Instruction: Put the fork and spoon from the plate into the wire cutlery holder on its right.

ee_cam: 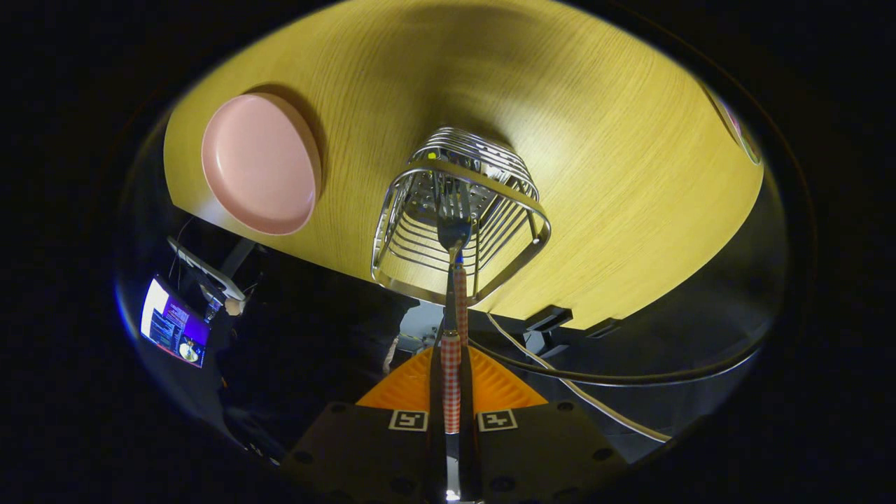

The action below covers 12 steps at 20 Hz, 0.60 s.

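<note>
Orange fingers [409,385] pinch fork [453,234] (checked handle), tines inside wire holder [458,217]; pink plate [259,164] alongside.

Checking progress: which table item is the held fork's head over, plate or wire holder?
The wire cutlery holder. The fork, clamped in the gripper, points into its mouth; the pink plate sits apart.

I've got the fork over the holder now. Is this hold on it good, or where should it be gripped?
Keep this hold. The gripper has both orange fingers pressed on the fork's checked handle, from its sides. That leaves the long thin stem and tines free beyond the fingers, tines first over the wire cutlery holder's open top, beside the pink plate.
</note>
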Each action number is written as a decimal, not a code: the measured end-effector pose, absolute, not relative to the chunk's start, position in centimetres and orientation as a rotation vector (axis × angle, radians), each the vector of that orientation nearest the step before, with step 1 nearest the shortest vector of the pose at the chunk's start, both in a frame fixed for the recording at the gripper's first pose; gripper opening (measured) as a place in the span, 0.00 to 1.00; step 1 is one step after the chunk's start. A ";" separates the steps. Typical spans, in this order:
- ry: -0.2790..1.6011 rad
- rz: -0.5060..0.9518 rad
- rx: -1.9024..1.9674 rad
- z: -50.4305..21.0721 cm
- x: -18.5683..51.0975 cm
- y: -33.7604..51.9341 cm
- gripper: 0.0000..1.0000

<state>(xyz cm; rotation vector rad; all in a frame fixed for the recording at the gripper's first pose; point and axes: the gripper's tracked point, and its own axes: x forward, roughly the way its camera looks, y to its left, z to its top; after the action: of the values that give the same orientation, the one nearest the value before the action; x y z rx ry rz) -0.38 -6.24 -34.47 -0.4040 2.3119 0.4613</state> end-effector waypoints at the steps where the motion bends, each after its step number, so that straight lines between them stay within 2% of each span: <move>1: 2.307 0.465 -0.401 -34.8 -0.2 -6.1 0.11; 4: 2.303 0.471 -0.386 -35.3 -0.1 -5.9 0.13; 8: 2.256 0.482 -0.364 -35.5 0.2 -5.7 0.33; 12: 2.116 0.510 -0.331 -35.5 1.1 -5.1 0.53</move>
<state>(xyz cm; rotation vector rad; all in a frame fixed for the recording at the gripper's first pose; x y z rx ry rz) 1.08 -5.10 -35.50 -0.3313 2.1165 0.5104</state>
